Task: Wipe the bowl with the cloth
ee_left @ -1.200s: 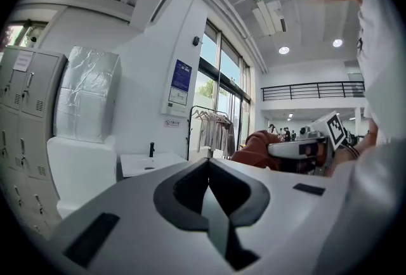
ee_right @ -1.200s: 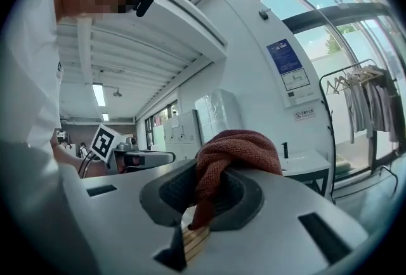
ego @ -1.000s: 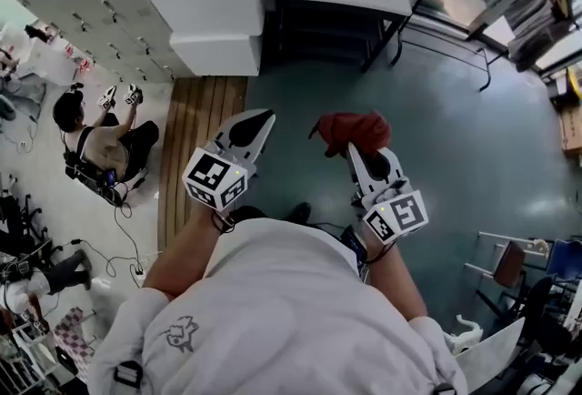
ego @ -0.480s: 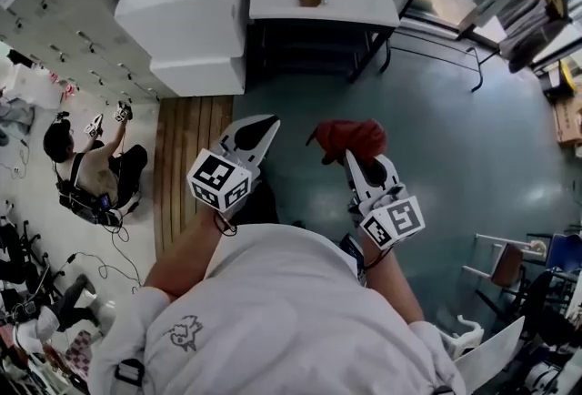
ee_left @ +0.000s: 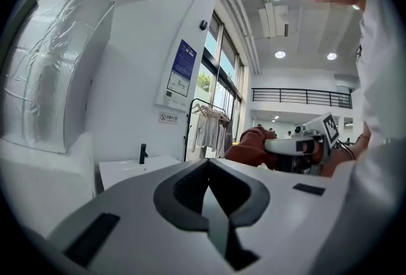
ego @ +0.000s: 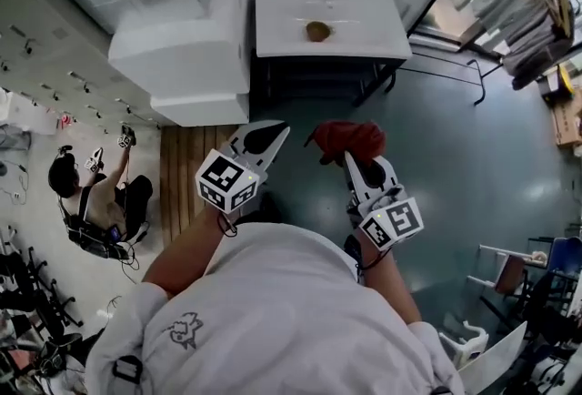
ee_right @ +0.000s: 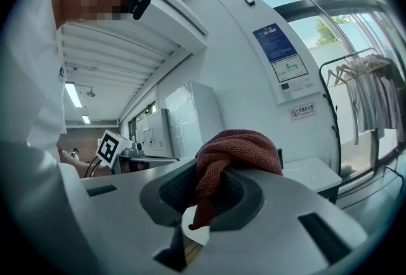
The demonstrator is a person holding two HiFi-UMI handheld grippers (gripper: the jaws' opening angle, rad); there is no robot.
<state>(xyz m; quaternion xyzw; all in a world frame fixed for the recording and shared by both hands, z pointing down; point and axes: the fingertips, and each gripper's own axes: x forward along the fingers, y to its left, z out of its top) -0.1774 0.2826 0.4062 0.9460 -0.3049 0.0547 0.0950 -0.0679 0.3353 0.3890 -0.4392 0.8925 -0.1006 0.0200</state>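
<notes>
I hold both forearms out before me; my left gripper (ego: 275,128) is closed and empty, my right gripper (ego: 351,158) clamps the cloth (ego: 348,138).

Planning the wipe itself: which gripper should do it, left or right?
Right. The right gripper is clamped on the red cloth, while the left gripper is shut and empty.
</notes>
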